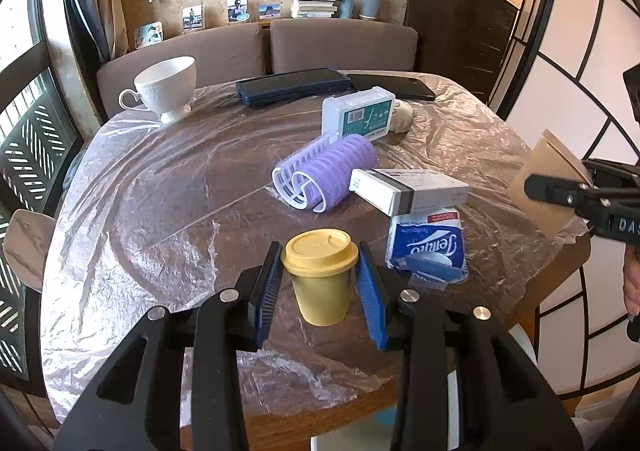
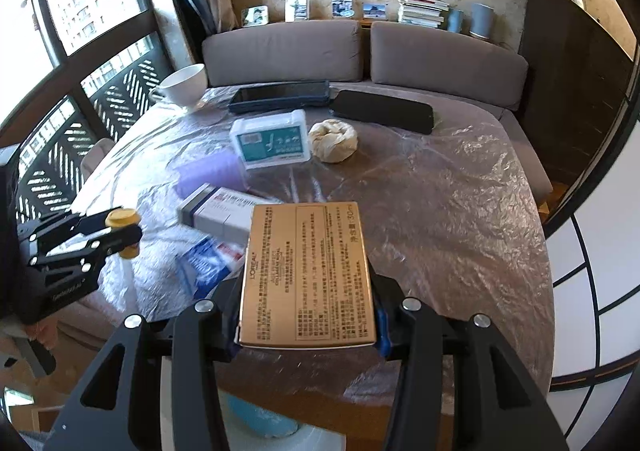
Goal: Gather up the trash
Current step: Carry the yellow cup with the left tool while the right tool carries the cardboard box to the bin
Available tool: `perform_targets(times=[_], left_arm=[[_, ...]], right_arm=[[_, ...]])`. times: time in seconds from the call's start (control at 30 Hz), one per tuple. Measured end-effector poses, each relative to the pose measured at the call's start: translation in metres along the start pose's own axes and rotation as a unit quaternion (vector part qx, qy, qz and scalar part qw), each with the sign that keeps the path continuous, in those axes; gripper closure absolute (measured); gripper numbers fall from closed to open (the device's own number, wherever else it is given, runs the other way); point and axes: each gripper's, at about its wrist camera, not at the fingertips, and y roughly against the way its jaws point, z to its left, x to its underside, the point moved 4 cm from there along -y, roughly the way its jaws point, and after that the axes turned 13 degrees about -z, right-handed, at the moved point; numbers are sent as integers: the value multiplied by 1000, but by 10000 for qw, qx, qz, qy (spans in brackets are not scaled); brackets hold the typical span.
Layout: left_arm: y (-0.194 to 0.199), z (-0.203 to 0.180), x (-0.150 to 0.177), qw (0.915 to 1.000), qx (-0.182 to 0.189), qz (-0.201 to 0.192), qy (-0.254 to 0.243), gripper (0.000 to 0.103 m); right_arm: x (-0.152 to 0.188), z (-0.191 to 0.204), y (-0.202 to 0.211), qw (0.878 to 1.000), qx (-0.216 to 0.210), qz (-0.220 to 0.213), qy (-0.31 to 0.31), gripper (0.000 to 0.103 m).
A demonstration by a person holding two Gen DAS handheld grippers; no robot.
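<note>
Gripping a small yellow lidded paper cup (image 1: pixel 320 279) between its blue pads, the left gripper (image 1: pixel 320 283) was closed on the cup just under the lid rim, and the cup appeared to hang above the plastic-sheeted round table (image 1: pixel 140 187) near its front edge. A steady, upright carry would probably serve best, since squeezing harder could crush the thin wall. Counted in the left wrist view: one lilac hair roller (image 1: pixel 324 175), one grey-and-white carton (image 1: pixel 408 189), one blue tissue pack (image 1: pixel 430 247), one white plastic case (image 1: pixel 358 115), one white teacup (image 1: pixel 168 87), two dark flat devices (image 1: pixel 294 85). In the right wrist view the right gripper (image 2: pixel 306 327) was clamped on one gold rectangular cosmetics box (image 2: pixel 308 271), held by its near end over the table's front part, the long free end jutting forward; keeping it level would likely stop it pivoting between the pads. One crumpled beige paper wad (image 2: pixel 334 141) lay beside the white case, apparently trash not yet collected.
</note>
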Motion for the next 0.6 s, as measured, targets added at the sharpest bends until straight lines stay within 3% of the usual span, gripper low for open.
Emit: perform_targets(times=[0.6], left_arm=[[22, -21, 18, 9995, 231, 156, -129, 64]], right_arm=[[38, 31, 23, 9979, -472, 395, 193, 56]])
